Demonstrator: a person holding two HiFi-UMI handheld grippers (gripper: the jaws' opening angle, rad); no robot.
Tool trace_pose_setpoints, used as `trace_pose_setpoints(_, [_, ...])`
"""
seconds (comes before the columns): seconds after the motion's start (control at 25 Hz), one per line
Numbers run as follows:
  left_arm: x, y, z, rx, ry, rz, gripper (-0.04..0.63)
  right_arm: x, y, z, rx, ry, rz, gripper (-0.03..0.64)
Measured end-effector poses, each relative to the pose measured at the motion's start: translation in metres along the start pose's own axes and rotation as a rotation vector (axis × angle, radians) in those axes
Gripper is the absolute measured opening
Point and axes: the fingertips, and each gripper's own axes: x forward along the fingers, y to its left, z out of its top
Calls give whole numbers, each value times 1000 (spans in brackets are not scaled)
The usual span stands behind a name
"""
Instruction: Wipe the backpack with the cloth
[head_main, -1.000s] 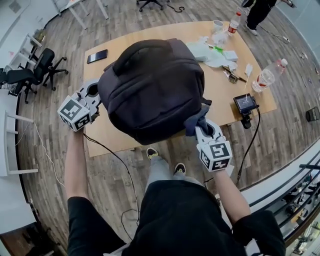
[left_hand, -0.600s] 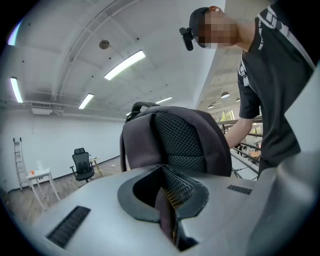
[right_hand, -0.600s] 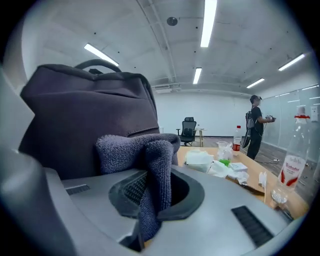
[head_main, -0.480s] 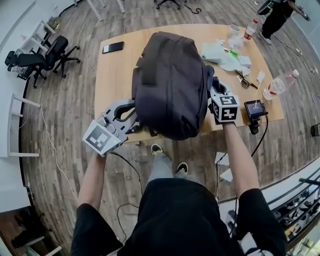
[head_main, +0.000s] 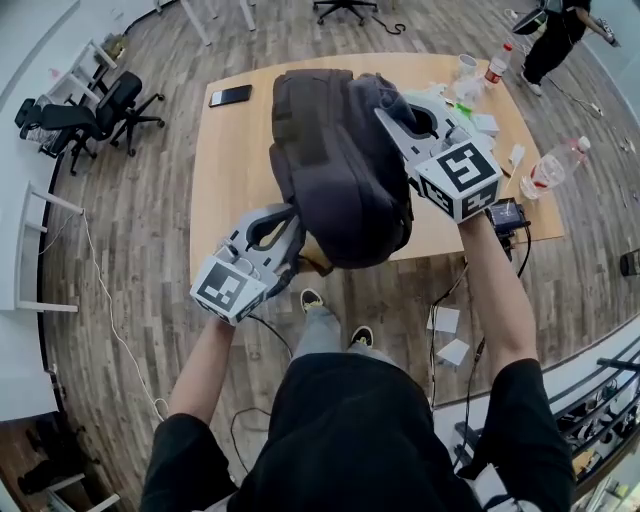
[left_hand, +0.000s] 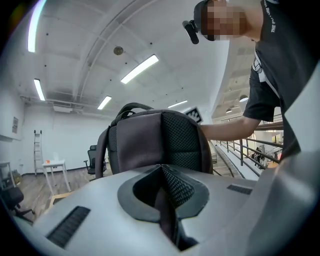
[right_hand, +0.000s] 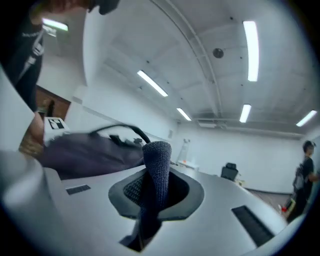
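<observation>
- Person is wearing a black short-sleeved T-shirt (head_main: 360, 440), grey trousers (head_main: 322, 338) and dark shoes (head_main: 310, 300) with yellow-green trim.
- A small black camera (left_hand: 190, 29) is sitting at the head.
- Left gripper (head_main: 292, 228) and right gripper (head_main: 390, 110) are showing light grey moulded shells with dark oval cut-outs.
- Each is carrying a marker cube (head_main: 458, 178) printed with black-and-white squares.
- A thin dark cable (head_main: 275, 335) is trailing from the left gripper.
</observation>
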Motion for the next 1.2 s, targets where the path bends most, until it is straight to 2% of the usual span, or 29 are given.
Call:
trace_pose_setpoints(0.08, [-2, 0, 0, -7, 0, 15, 15, -11, 48, 60, -135, -51, 139, 35])
trace_pose_setpoints(0.12, [-3, 0, 0, -11, 0, 28, 15, -16, 70, 76, -222, -37, 192, 35])
trace_pose_setpoints(0.2, [-8, 2, 0, -29, 1, 60, 15, -23, 106, 80, -392, 35, 246, 35])
trace_pose_setpoints(0.28, [-15, 1, 0, -61, 1, 96, 15, -29, 130, 73, -476, 69, 247, 35])
trace_pose_setpoints(0.44, [-28, -7, -2, -124, 7, 145, 15, -48, 152, 68, -401, 73, 237, 35])
trace_pose_setpoints(0.6, [-37, -22, -4, -190, -10, 154, 15, -65, 170, 61, -378, 100, 240, 35])
trace_pose_setpoints(0.88, [-45, -41, -5, -244, -26, 149, 15, -86, 200, 29, -245, 159, 292, 35])
trace_pose_setpoints(0.96, [-48, -44, -6, -256, -26, 152, 15, -88, 194, 31, -327, 165, 240, 35])
trace_pose_setpoints(1.12, [-54, -46, -5, -255, -28, 158, 15, -85, 164, 43, -638, 159, 0, 40])
trace_pose_setpoints(1.2, [-56, -46, -3, -246, -34, 159, 15, -82, 149, 47, -675, 161, -52, 51])
